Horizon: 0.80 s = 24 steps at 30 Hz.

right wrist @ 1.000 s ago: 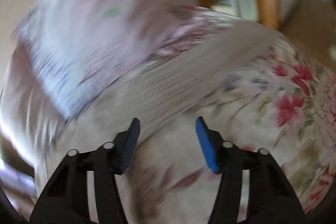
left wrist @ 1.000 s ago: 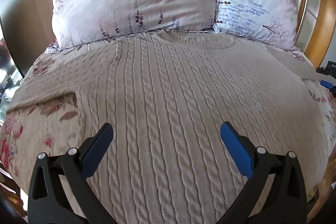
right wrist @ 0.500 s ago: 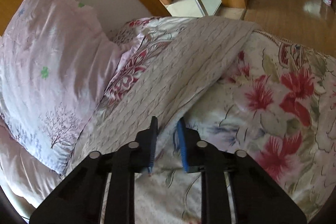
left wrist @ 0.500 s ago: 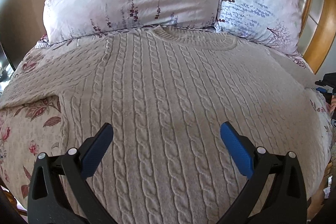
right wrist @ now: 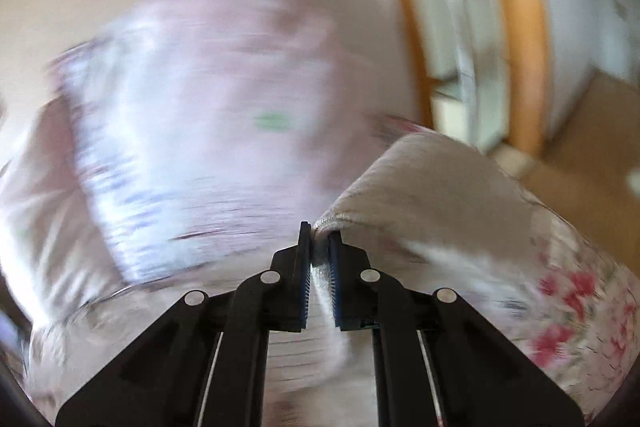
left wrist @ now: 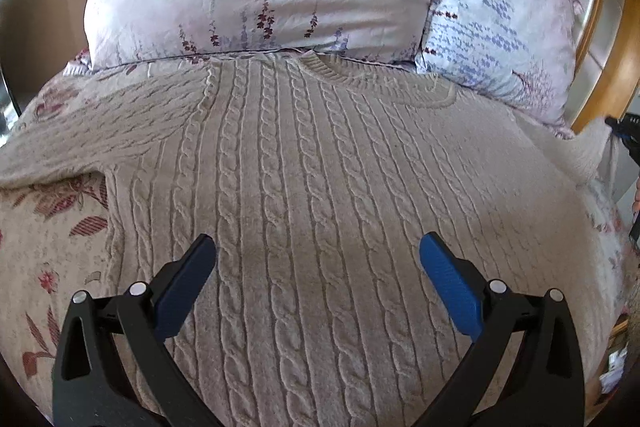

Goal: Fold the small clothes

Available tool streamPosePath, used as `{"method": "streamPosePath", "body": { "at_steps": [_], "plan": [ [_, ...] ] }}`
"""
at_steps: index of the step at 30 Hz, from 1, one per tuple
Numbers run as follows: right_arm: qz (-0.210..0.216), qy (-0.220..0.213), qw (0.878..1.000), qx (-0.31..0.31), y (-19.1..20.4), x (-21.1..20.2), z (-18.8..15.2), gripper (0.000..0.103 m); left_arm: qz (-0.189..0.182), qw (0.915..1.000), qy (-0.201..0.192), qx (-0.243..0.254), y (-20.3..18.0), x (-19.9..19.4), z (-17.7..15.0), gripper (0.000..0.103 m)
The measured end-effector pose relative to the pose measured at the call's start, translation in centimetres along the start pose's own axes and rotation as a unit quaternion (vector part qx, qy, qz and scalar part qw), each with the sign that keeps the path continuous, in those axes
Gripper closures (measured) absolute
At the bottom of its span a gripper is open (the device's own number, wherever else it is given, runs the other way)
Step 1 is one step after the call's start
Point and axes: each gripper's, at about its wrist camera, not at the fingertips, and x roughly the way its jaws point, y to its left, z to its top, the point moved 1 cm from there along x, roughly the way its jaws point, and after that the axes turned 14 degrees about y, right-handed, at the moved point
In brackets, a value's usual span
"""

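Sweater (left wrist: 320,187) sleeve (right wrist: 420,187) pinched in right claw (right wrist: 319,247).

R tongs (right wrist: 319,241) clamped on beige knit sleeve (right wrist: 420,187), blurry pillow (right wrist: 208,99) behind.

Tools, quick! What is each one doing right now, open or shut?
Left tool: open, holding nothing, over the sweater.
Right tool: shut on the sweater sleeve, lifting it.
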Motion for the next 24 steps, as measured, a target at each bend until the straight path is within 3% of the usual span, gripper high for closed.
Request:
{"method": "streamPosePath", "body": {
  "at_steps": [3, 6, 10, 13, 16, 18, 19, 24],
  "plan": [
    [0.062, 0.017, 0.995, -0.082, 6.7, -0.1, -1.8, 0.094, -0.009, 0.9999, -0.007, -0.009, 0.3, -0.3, 0.0, 0.002],
    [0.093, 0.06, 0.984, -0.142, 11.2, 1.7, -4.7, 0.094, -0.011, 0.9997, -0.018, -0.01, 0.5, -0.7, -0.1, 0.002],
    [0.083, 0.148, 0.964, -0.206, 15.7, 6.3, -10.2, 0.094, -0.009, 0.9997, -0.023, -0.007, 0.6, -1.2, -0.2, 0.002],
    [0.074, 0.185, 0.956, -0.215, 16.6, 7.8, -12.4, 0.093, -0.01, 0.9997, -0.022, -0.005, 0.8, -1.4, -0.3, 0.002],
    [0.09, 0.205, 0.953, -0.203, 16.1, 7.4, -12.7, 0.083, -0.016, 0.9997, -0.021, -0.002, 0.9, -1.6, -0.3, 0.002],
    [0.125, 0.215, 0.953, -0.173, 14.7, 6.2, -12.3, 0.057, -0.024, 0.9995, -0.019, 0.0, 1.0, -1.8, -0.3, 0.002],
    [0.144, 0.218, 0.955, -0.142, 13.4, 5.4, -11.8, 0.052, -0.028, 0.9994, -0.019, 0.0, 1.0, -1.9, -0.4, 0.002],
    [0.199, 0.228, 0.953, 0.022, 7.0, 3.9, -9.4, 0.051, -0.066, 0.9977, -0.014, 0.0, 1.4, -2.1, -0.2, 0.002]
  ]
}}
